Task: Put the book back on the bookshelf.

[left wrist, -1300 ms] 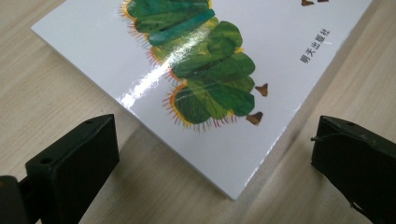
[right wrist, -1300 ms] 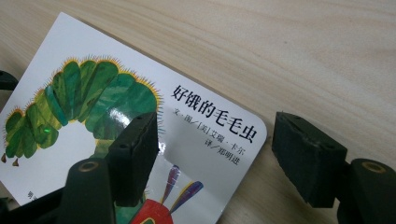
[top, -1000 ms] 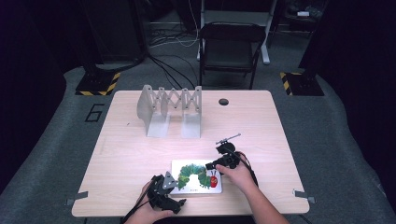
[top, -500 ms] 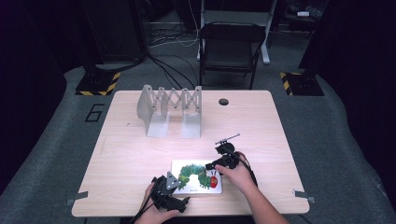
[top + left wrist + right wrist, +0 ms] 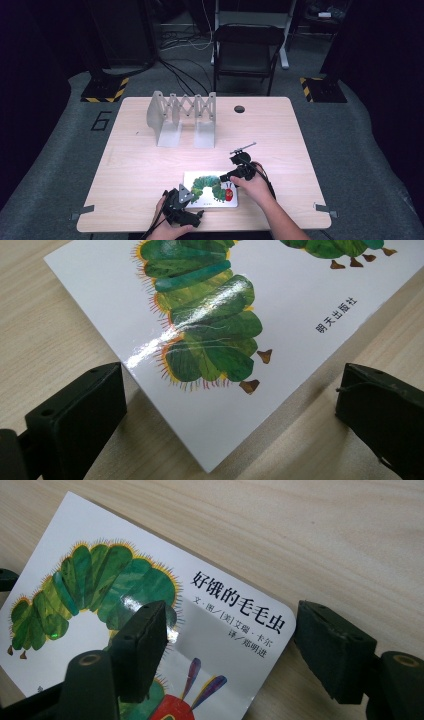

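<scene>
Two grippers on one picture book (image 5: 210,189), which lies flat on the desk (image 5: 130,165) at my near edge. My left gripper (image 5: 225,405) has its fingers (image 5: 75,415) spread wide, a corner of the caterpillar cover pointing into the gap. My right gripper (image 5: 230,650) is spread too: one finger over the cover, the other just past the book's rounded corner. An accordion-style metal rack (image 5: 182,117) stands well beyond both.

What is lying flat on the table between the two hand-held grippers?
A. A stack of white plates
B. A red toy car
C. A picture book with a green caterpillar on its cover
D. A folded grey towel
C: the book lies flat on the table, its white cover showing a green caterpillar with a red head and printed Chinese characters.
</scene>
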Tool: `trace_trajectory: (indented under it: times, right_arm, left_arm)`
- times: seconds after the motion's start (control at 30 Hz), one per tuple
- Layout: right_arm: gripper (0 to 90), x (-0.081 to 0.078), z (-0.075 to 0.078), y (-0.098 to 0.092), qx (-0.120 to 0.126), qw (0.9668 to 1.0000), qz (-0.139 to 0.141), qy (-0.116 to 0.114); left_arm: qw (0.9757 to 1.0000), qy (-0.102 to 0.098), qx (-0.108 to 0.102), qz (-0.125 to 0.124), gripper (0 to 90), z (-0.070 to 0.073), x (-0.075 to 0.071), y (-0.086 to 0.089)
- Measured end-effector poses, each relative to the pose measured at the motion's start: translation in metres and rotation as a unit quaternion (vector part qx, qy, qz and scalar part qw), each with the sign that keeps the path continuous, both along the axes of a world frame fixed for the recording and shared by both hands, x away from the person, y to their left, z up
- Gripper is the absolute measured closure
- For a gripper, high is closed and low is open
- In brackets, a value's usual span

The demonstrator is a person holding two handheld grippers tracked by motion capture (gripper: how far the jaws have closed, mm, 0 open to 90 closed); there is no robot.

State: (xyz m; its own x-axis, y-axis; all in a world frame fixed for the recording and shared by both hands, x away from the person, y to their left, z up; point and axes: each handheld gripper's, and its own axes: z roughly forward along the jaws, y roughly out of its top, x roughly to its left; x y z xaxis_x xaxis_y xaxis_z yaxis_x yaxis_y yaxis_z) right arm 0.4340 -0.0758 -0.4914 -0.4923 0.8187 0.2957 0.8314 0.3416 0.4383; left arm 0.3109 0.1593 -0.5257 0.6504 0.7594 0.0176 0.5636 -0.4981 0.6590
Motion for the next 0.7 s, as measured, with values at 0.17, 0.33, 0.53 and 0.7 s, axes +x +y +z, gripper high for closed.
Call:
trace_trajectory:
  times: [0.17,0.33,0.53,0.7]
  right_arm:
    - [29.1,-0.0005,0.0023,-0.0003,0.0,1.0,0.003,-0.003]
    - [29.3,-0.0004,0.0037,0.0008,-0.005,1.0,0.007,-0.002]
    - [29.5,-0.0002,0.0044,0.0008,-0.007,0.9999,0.009,-0.002]
    - [30.2,0.0006,0.0031,0.0016,-0.012,0.9998,0.013,-0.005]
  left_arm:
    - [1.0,0.0,0.001,0.002,0.0,0.0001,-0.0003,-0.0002]
    - [1.0,0.0,0.001,0.003,0.0,0.0001,-0.0003,-0.0003]
    - [1.0,0.0,0.0,0.003,0.0,0.0,-0.0003,-0.0003]
    - [1.0,0.0,0.0,0.002,0.0,0.0,-0.0003,-0.0002]
